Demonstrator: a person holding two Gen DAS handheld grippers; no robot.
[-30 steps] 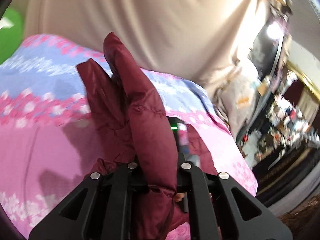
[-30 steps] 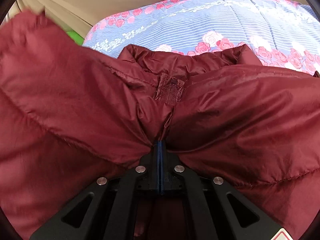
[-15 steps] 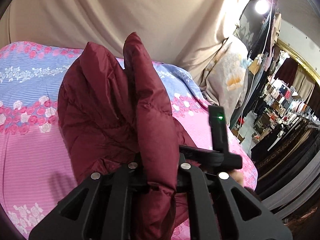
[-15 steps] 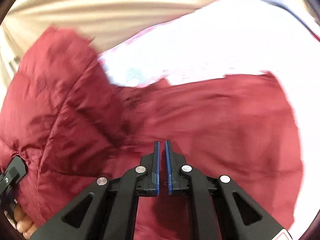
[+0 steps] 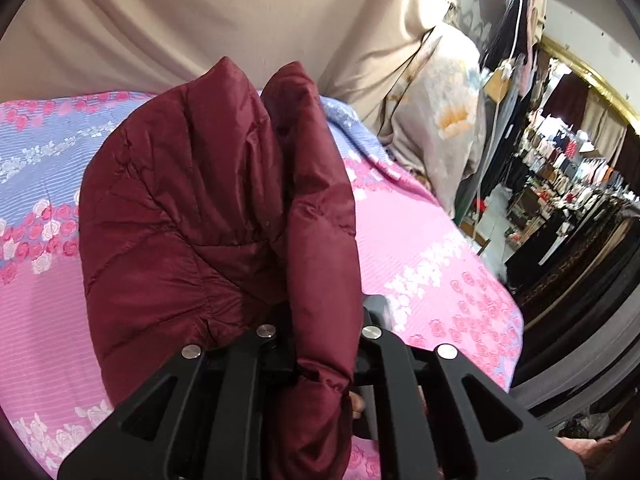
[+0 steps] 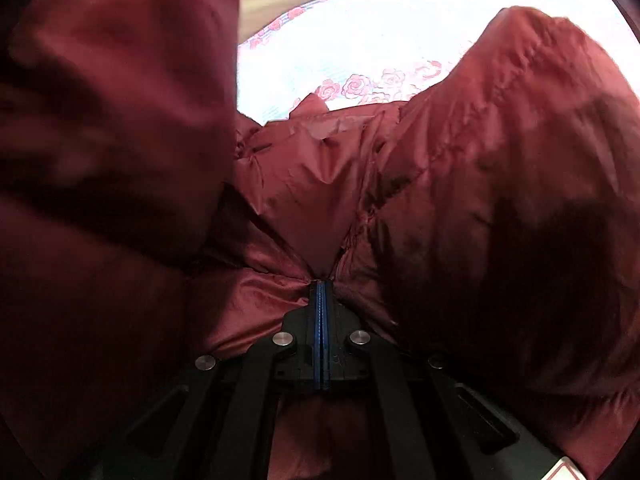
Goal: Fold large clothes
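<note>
Jacket (image 5: 208, 216): maroon, puffy, lifted above floral bedsheet (image 5: 432, 256), bunched in folds. Left gripper (image 5: 320, 344): jaws nearly closed, clamped on thick fold of jacket rising between them. Right gripper (image 6: 322, 292): blue pads together, thin pinch of jacket fabric at tips; jacket fills most of right view. Beige curtain (image 5: 200, 12) behind bed.
</note>
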